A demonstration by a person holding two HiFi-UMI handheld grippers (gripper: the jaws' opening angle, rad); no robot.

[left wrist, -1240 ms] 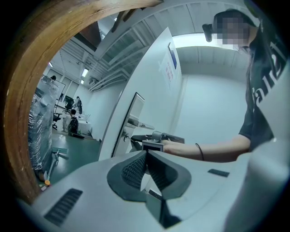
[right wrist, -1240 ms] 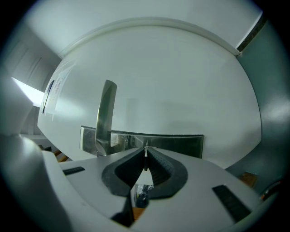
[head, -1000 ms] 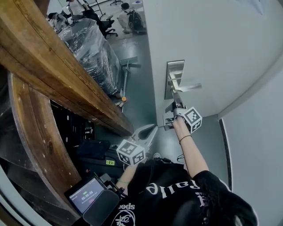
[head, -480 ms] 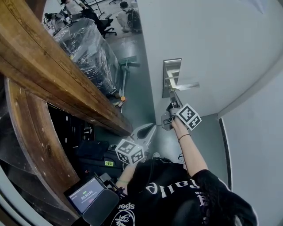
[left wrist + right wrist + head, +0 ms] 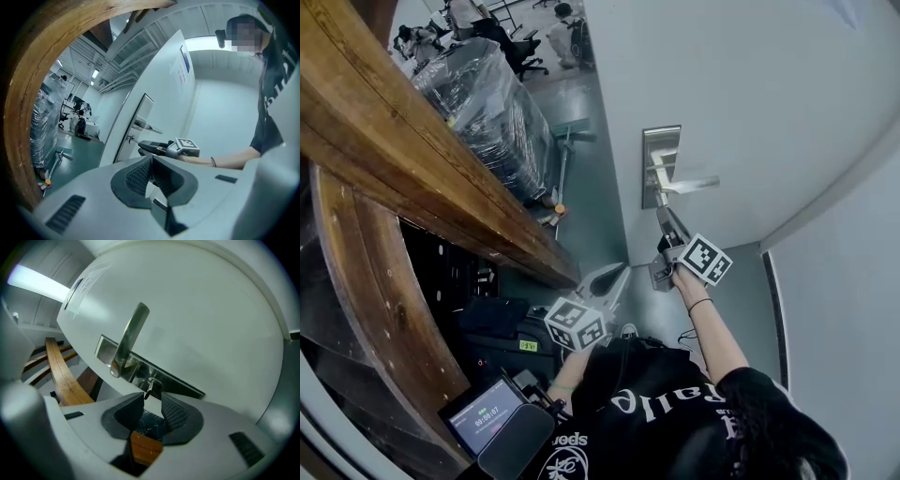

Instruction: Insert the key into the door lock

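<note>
At my far left sweeps a broad curved beam of varnished brown wood, and behind it at eleven o'clock is a stack wrapped in crinkled clear plastic. My left gripper hangs at six o'clock, well apart from the door, its ribbed dark pads pressed together on nothing. To the right, the smooth white door carries a brushed steel rectangular lock plate with a flat metal lever handle. The small silver key stands in the keyhole, at four o'clock from the lever's hub. My right gripper points at it, fingers narrowly parted and gripping nothing, tips just beside the key's head.
</note>
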